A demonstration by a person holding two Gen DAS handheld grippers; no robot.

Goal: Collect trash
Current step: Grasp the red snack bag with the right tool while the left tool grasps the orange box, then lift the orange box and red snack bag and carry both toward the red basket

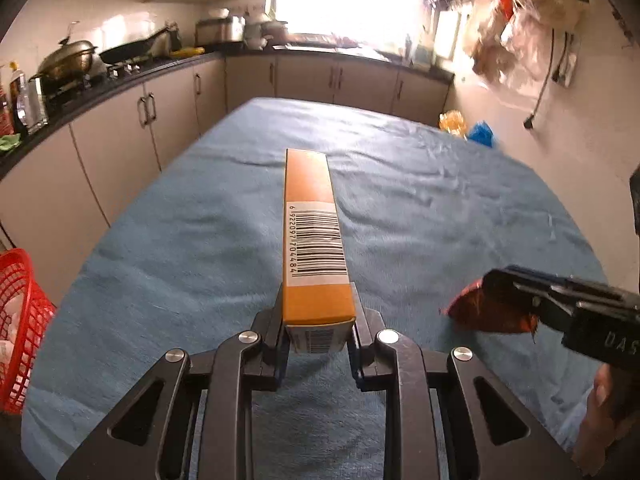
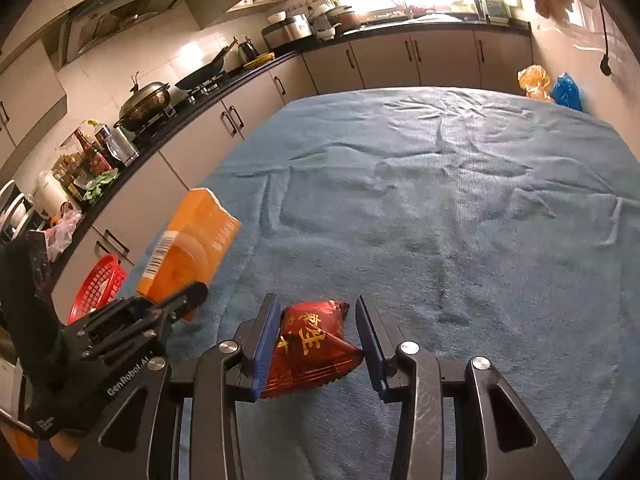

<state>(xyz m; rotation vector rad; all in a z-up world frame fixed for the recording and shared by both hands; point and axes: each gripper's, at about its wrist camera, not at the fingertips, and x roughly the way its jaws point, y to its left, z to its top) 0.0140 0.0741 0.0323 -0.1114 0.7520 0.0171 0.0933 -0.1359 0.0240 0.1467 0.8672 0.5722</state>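
Left gripper (image 1: pixel 317 334) pinching the near end of the orange box (image 1: pixel 311 232), clamping tight, with the box pointing straight out over the blue-covered table (image 1: pixel 168 240). Gripping it by the end probably so the long body swings clear toward the bin. Right gripper (image 2: pixel 316 340) holding the red snack wrapper (image 2: pixel 310 346) between half-spread blue pads, squeezing only lightly since it's soft and crinkly; hovering near the table's near edge, toward the right side. Looking like both bits of trash getting picked up in one go. Red basket (image 1: pixel 18 320) sitting just off the table's left edge, holding some pale scraps already, so likely serving as the drop spot. Further out, nothing else lying across the middle. Beyond the far right corner, yellow and blue bags (image 2: pixel 550 86) slumping by the wall, probably not part of this.
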